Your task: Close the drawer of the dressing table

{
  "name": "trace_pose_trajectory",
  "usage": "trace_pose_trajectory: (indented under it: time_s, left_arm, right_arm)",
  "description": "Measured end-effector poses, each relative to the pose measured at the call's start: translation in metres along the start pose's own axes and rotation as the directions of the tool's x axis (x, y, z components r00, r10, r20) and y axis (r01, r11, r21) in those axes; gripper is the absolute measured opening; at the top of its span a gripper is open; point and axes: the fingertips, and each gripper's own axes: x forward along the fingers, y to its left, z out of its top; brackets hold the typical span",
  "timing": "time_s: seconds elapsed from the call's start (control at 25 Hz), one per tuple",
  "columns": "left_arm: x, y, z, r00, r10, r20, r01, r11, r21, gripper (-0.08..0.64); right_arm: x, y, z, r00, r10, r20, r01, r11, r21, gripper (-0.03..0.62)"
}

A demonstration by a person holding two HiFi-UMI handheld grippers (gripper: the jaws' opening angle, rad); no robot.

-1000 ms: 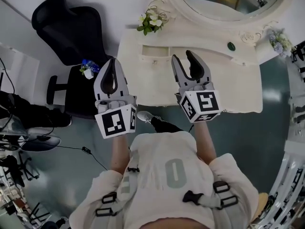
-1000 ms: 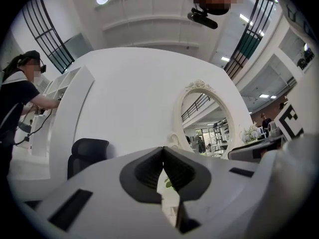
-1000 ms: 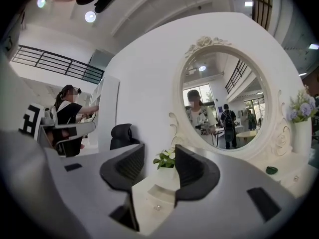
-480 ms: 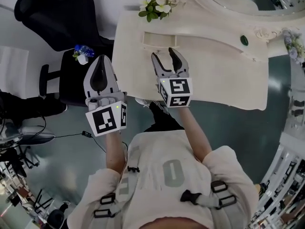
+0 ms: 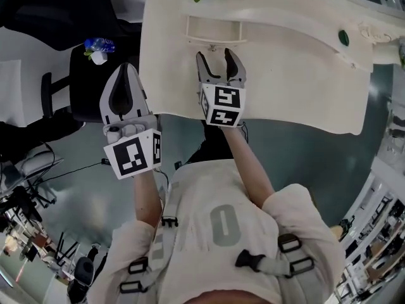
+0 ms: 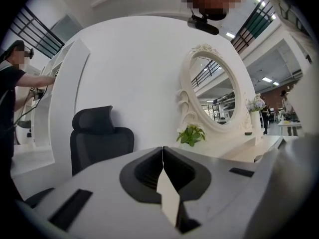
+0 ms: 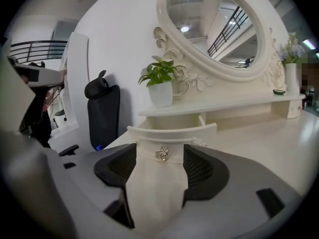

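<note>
Cream-white drawer (image 5: 215, 30) stands pulled out over the counter (image 5: 304, 75), straight ahead of my right gripper (image 5: 216, 58), with its silver knob (image 7: 161, 154) in line with the gap. Those jaws have just been opening and stand spread, pinching nothing, the forearm reaching forward and tilted slightly down. My left gripper (image 5: 124, 75) hangs level beside the counter's edge, jaws pressed together, empty. Oval mirror (image 7: 214, 24), potted plant (image 7: 160, 81) and black chair (image 6: 99, 133) lie beyond.

The right gripper (image 5: 217, 59) has dropped and swung left across the worktop (image 5: 297, 75) to the front of the open drawer (image 5: 213, 29). Its jaws have just been opening, and the knob (image 7: 161, 154) now shows between them, clear of both pads. The left gripper (image 5: 124, 69) has sunk lower beside the worktop's left edge.
</note>
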Motion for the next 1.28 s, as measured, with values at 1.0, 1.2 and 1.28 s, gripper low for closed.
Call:
trace_pose_trajectory:
  time_s: [1.0,1.2,1.28]
  left_arm:
    - [0.034,-0.009,-0.045,0.994,-0.068,-0.088,0.069,0.998,0.01,0.02]
    - [0.034,-0.008,-0.045,0.994,-0.057,-0.089,0.058,0.998,0.009,0.02]
    - [0.034,-0.007,-0.044,0.995,-0.054,-0.089,0.055,0.998,0.01,0.02]
  right_arm:
    - [0.011,-0.012,-0.016,0.993,-0.121,-0.003,0.121,0.992,0.04,0.1]
    - [0.01,-0.013,-0.015,0.993,-0.12,-0.013,0.12,0.992,0.027,0.095]
    - [0.01,-0.013,-0.015,0.992,-0.122,-0.013,0.122,0.992,0.013,0.095]
